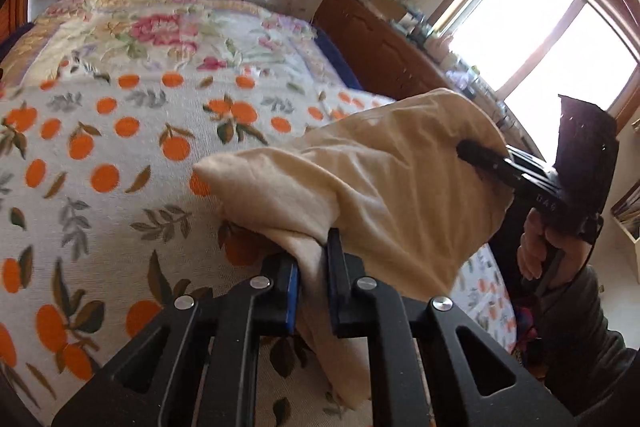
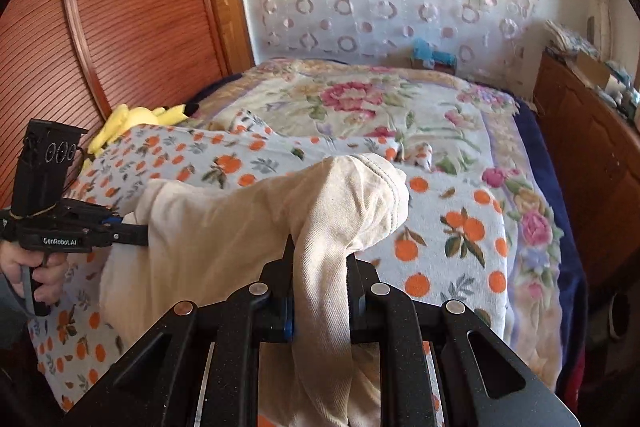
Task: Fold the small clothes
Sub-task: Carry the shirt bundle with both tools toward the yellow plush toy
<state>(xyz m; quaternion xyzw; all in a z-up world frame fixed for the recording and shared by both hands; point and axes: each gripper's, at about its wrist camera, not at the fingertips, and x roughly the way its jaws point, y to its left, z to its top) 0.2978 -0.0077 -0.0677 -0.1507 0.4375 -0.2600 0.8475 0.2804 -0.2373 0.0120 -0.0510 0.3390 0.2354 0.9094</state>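
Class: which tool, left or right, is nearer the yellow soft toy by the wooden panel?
Left. The left tool grips the cream garment just below the yellow toy; the right tool holds it further away.

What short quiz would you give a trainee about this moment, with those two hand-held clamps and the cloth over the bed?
1. True or false: both the left gripper and the right gripper have their jaws closed on the cream garment.
2. What fruit is printed on the blanket under the garment?
A. lemons
B. oranges
C. cherries
3. Fill in: the yellow plush toy lies at the bed's edge beside the ______ wooden panel.

Key: 1 true; 2 B; 3 ribbed
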